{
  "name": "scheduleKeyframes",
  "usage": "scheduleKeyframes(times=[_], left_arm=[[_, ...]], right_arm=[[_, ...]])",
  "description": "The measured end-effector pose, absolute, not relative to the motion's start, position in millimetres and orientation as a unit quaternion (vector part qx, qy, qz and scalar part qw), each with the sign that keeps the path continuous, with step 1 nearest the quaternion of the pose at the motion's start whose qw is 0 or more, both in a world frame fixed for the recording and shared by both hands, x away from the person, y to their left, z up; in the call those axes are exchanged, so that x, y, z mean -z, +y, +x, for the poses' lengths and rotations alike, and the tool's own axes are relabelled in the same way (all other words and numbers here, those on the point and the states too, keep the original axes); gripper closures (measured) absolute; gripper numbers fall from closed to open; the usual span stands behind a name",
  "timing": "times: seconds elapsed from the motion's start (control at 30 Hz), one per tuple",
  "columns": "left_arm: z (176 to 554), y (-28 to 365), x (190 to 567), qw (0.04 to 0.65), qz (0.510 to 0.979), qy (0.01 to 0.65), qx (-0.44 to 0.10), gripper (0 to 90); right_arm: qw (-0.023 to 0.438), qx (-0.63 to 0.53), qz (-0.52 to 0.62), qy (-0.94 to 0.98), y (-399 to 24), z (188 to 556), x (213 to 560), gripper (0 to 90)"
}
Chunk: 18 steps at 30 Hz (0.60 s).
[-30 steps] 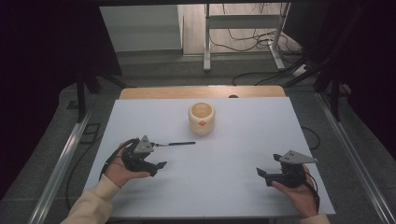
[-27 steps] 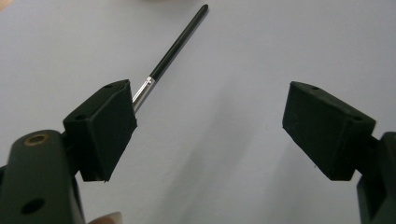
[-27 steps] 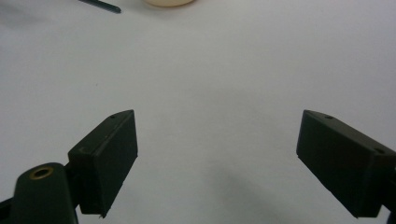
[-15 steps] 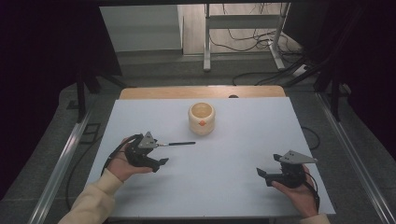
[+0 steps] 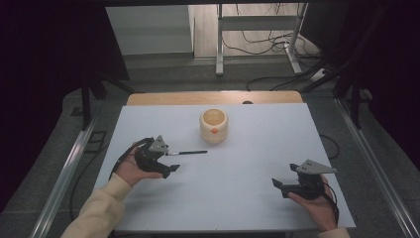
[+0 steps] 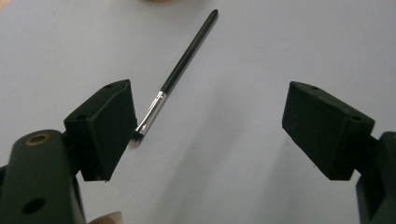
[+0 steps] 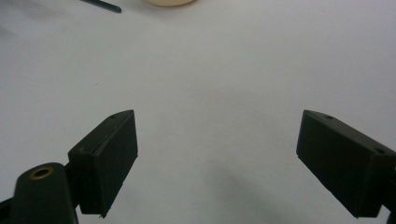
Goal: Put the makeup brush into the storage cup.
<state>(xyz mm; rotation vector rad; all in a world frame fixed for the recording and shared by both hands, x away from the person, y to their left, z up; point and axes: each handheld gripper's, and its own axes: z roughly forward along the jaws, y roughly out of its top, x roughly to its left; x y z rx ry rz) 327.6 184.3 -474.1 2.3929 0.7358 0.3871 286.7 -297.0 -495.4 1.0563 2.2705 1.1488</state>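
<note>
The left claw [image 6: 205, 121] is hovering wide open at the brush [image 6: 175, 79], which is lying flat on the desk [image 5: 247, 163] near the cup [image 5: 214, 125]. The right claw [image 7: 217, 158] is resting wide and empty. Probably a pickup is starting: centring the jaws, then closing.

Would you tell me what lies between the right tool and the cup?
Nothing: in the high view only bare white table separates the right tool from the cup.
</note>
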Motion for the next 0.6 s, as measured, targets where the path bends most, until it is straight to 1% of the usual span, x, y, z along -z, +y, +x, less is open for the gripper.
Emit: scheduleKeyframes(times=[0.47,0.6], left_arm=[[350.3,179.8,476.8,0.292,0.907,0.273,-0.137,19.1],[355.0,180.1,478.2,0.28,0.909,0.274,-0.141,19.1]], right_arm=[[0.194,-0.409,0.377,0.808,-297.5,286.3,494.8,12.9],[0.193,-0.409,0.377,0.808,-297.6,286.6,495.0,13.0]])
